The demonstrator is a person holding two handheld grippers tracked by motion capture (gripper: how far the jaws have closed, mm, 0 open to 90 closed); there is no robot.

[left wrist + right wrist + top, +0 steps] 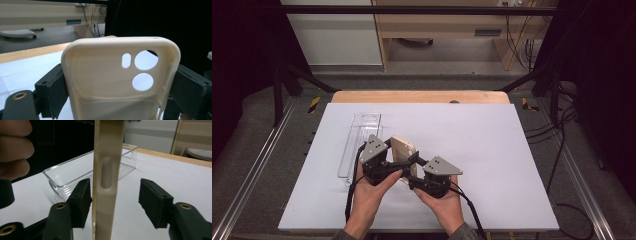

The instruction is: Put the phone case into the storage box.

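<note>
A cream phone case with camera cut-outs is held upright above the white mat. In the left gripper view the phone case faces me inner side on, and my left gripper is shut on its two long edges, a pad pressing each side. My left gripper sits left of the case in the high view. My right gripper comes in from the right. Its view looks along the case's thin edge; my right gripper is open, one pad beside the case, the other well apart.
A clear plastic tray lies on the white mat just left of the hands, and the tray shows behind the case in the right gripper view. The wooden table edge runs along the back. Fingers of a hand are at upper left.
</note>
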